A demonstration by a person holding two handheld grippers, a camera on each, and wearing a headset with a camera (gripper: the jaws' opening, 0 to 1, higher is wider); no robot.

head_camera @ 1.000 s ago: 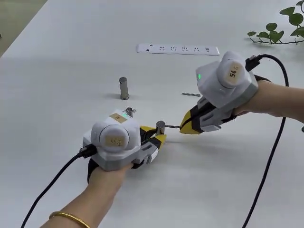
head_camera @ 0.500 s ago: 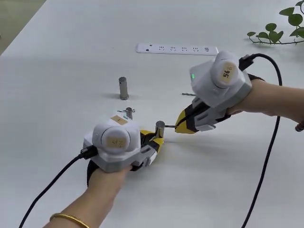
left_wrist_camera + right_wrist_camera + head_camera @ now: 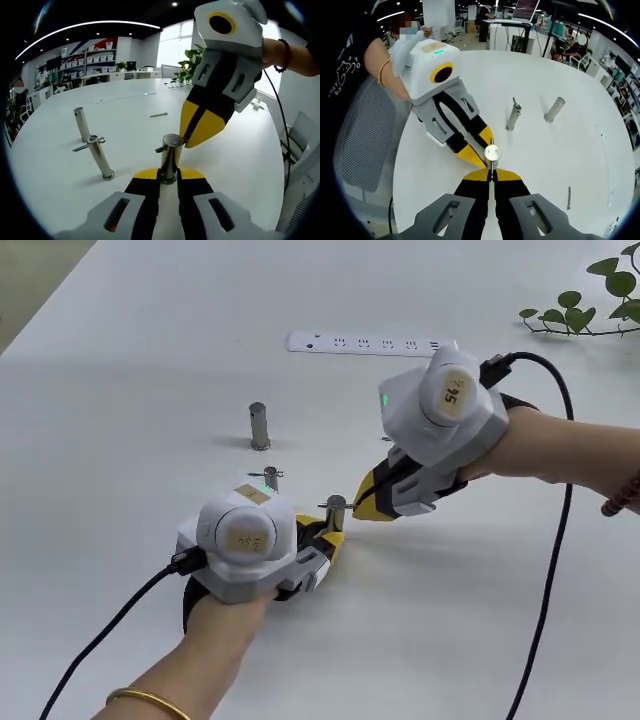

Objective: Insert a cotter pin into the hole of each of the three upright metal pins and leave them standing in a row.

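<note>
As the big white tabletop lay under it all, the left gripper sat at the lower middle of the head view. It was squeezed shut on the low part of one upright metal pin. The right gripper was just right of it, pinched tight on a thin cotter pin whose end met the top of that pin. A long power strip lay near the top. Left of centre stood a bare pin. Below it stood a second pin with a fitted cotter pin through it. A loose cotter pin lay flat, well apart.
</note>
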